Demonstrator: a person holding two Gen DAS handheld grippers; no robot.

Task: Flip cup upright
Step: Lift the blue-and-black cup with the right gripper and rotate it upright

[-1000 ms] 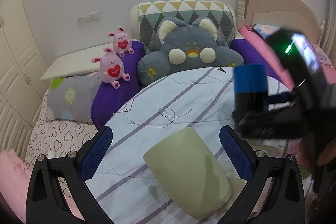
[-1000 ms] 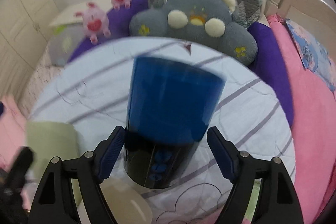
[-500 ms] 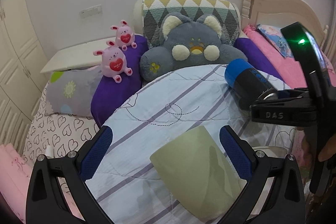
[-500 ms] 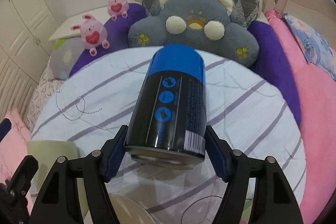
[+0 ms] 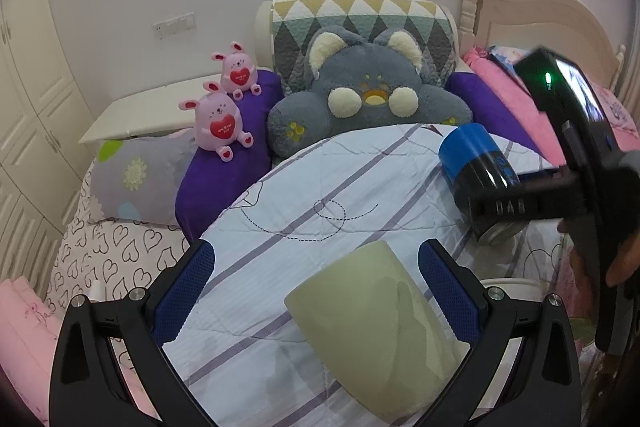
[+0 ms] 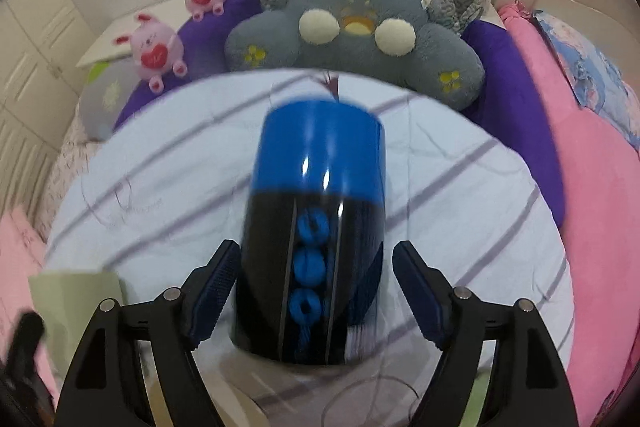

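Observation:
A blue-and-black cup [image 6: 316, 227] lies tilted between the fingers of my right gripper [image 6: 316, 291], its blue end pointing away from me. The left finger touches it; a small gap shows at the right finger, and the cup is motion-blurred. In the left wrist view the same cup [image 5: 476, 171] sits at the right, above the striped quilt [image 5: 320, 195], with the right gripper's body across it. A pale green cup [image 5: 380, 331] lies on its side on the quilt between the open fingers of my left gripper [image 5: 316, 291], untouched. It also shows in the right wrist view [image 6: 76, 299].
A grey plush cushion [image 5: 368, 103] and two pink plush rabbits [image 5: 218, 121] sit at the head of the bed. Purple pillows [image 5: 224, 171], a pink blanket [image 6: 592, 211] at the right and a white headboard [image 5: 532, 11] surround the quilt.
The blue cup has swung in my right gripper from lying flatter toward the camera to tilted with its blue end away. The right gripper's jaws look wider. The left gripper and green cup stayed put.

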